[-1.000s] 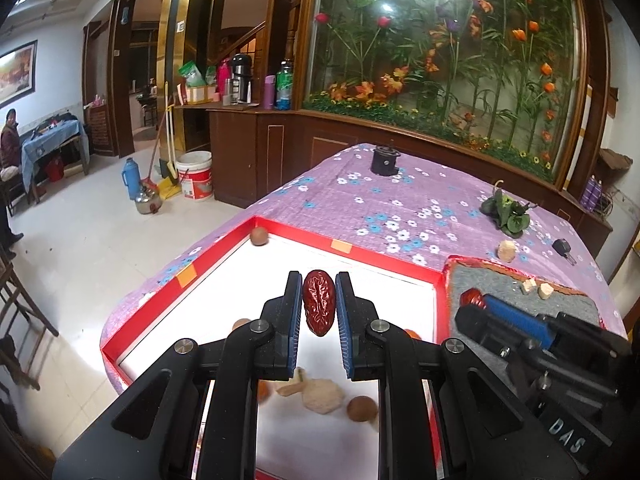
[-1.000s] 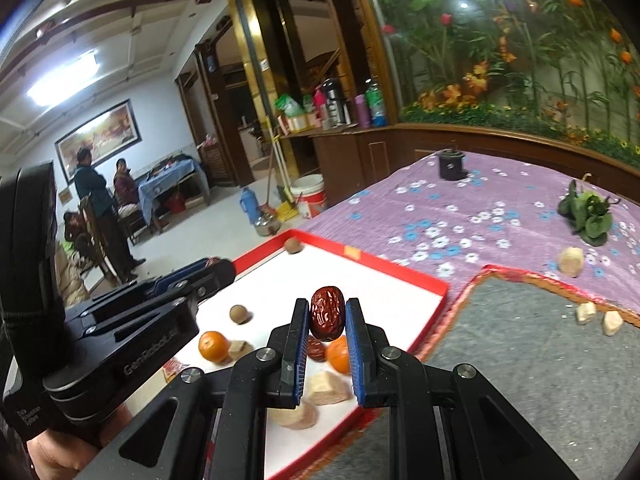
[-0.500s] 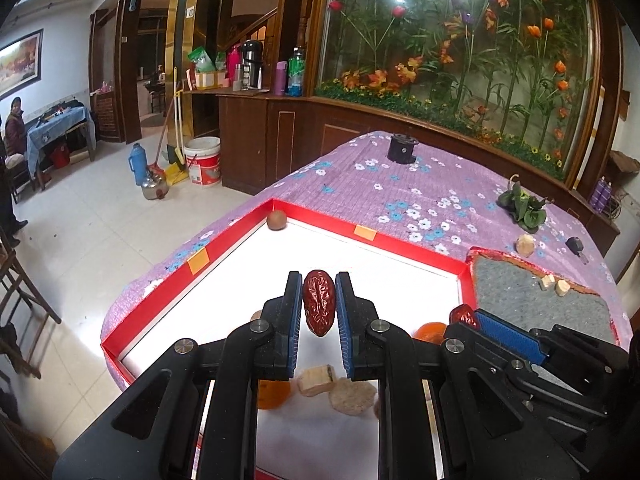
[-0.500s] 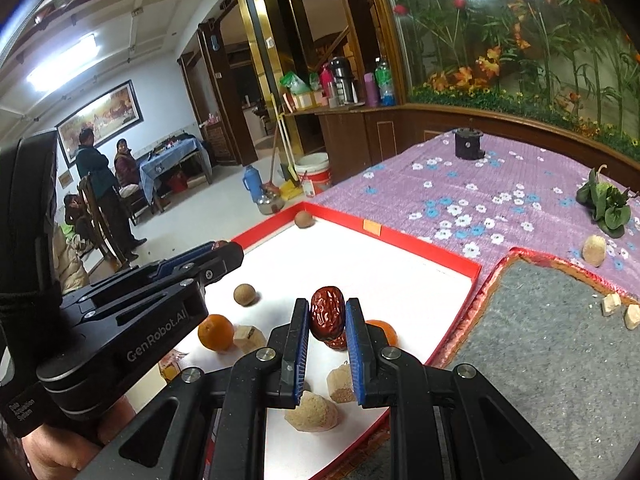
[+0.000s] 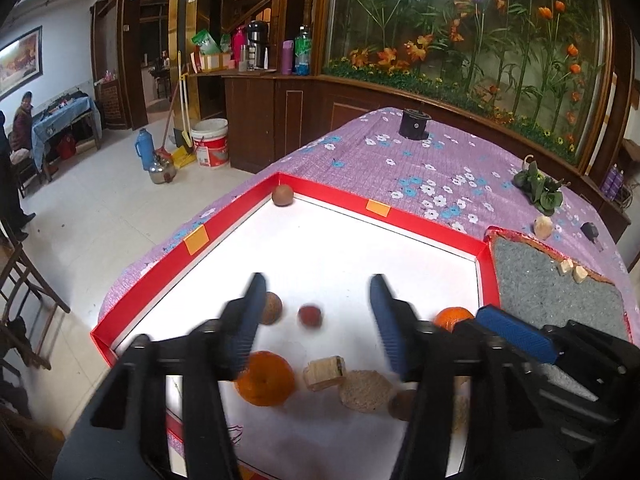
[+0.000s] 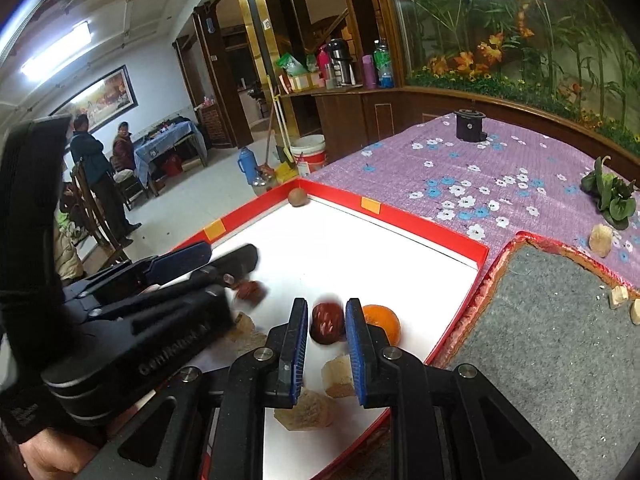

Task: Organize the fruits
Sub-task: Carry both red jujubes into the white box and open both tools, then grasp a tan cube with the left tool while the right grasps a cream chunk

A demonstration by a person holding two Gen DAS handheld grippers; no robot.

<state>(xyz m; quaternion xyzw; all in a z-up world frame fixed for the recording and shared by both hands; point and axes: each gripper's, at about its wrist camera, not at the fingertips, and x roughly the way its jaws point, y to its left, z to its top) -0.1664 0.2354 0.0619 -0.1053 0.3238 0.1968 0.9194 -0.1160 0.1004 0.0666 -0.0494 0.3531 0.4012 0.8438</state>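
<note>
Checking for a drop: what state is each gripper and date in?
left gripper: jaws open, just been opening, nothing gripped.
loose red date: released, blurred, between open jaws.
right gripper: jaws shut on held red date.
held red date: clamped, slightly blurred.

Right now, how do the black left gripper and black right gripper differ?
The left gripper is open, its jaws having just been opening; the right gripper is shut. The loose dark red date lies blurred on the white red-rimmed tray between the left's fingers; the other dark red date is pinched between the right's blue pads. Both hang over the tray.
</note>
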